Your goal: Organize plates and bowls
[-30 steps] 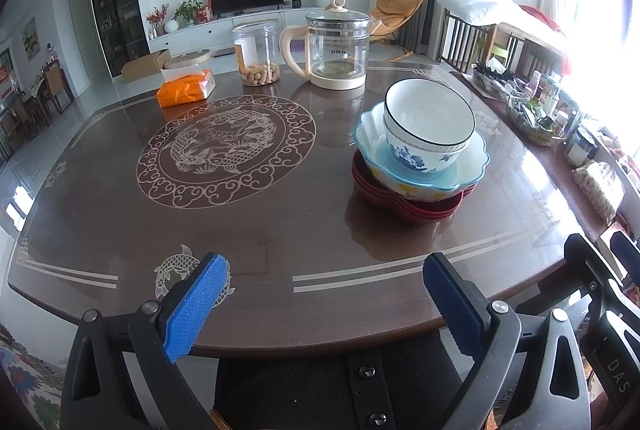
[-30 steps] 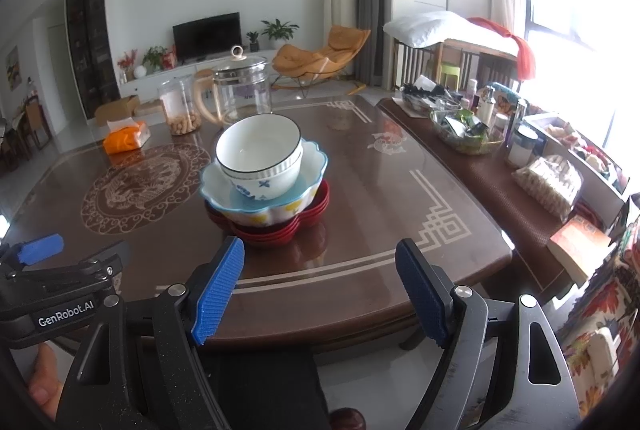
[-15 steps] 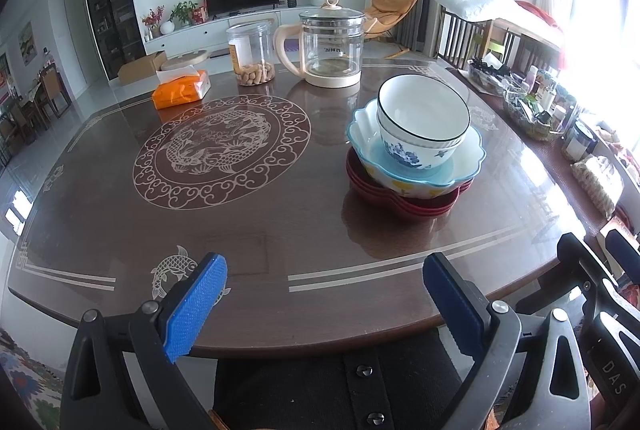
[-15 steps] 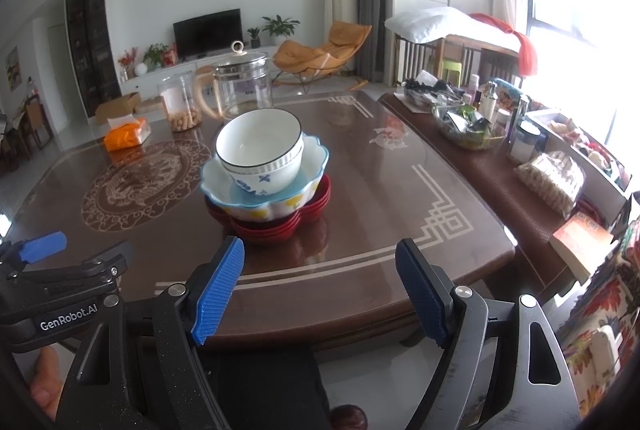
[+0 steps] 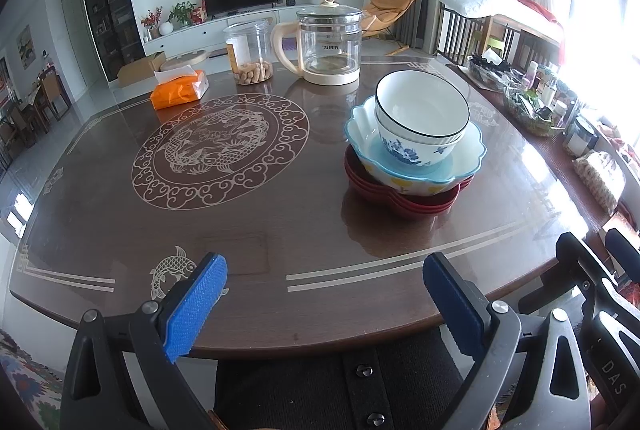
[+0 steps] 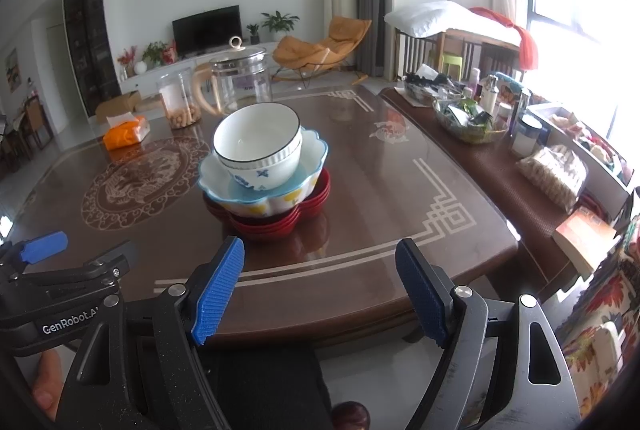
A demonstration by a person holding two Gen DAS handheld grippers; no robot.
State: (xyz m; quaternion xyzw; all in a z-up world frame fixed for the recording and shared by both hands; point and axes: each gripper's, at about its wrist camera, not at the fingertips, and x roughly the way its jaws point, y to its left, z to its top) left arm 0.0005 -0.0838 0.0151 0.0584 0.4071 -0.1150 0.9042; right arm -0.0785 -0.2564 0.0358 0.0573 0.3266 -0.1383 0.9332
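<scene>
Both hand-held grippers — left, right — gape empty at the surface edge, well short of the stacked bowls on red plates; stacking appears finished — next, probably withdrawal.

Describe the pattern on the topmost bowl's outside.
Round white ceramic bowl: blue floral print, dark rim line; clearest in left wrist view.
</scene>
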